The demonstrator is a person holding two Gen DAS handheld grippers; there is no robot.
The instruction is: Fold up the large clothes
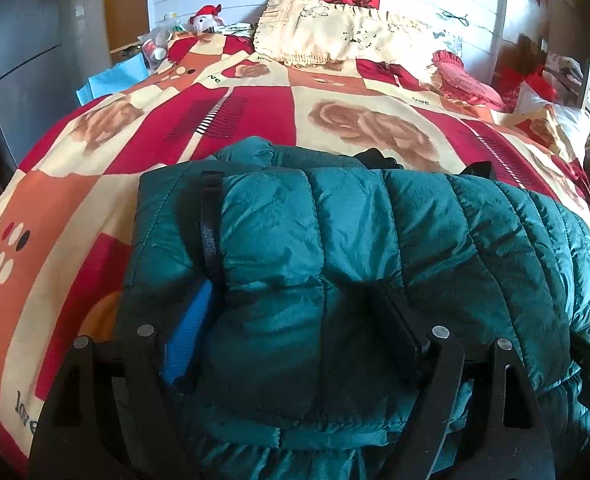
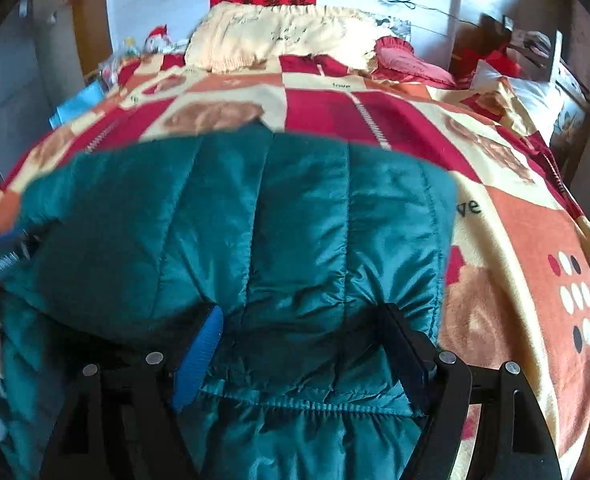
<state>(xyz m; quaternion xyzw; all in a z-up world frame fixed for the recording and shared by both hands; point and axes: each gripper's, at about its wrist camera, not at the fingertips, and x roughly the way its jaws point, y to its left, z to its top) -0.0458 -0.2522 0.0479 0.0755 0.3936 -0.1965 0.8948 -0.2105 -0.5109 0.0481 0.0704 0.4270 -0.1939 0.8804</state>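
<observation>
on the bed's patchwork blanket [image 1: 255, 108] lies a teal quilted jacket [image 1: 335, 240], bunched right against my two tools. my left gripper [image 1: 291, 336] has its fingers spread with a puffy fold of jacket wedged between them. my right gripper [image 2: 299, 344] likewise straddles the jacket's stitched hem, fingers apart. cream pillows [image 1: 327, 36] sit far beyond.
</observation>
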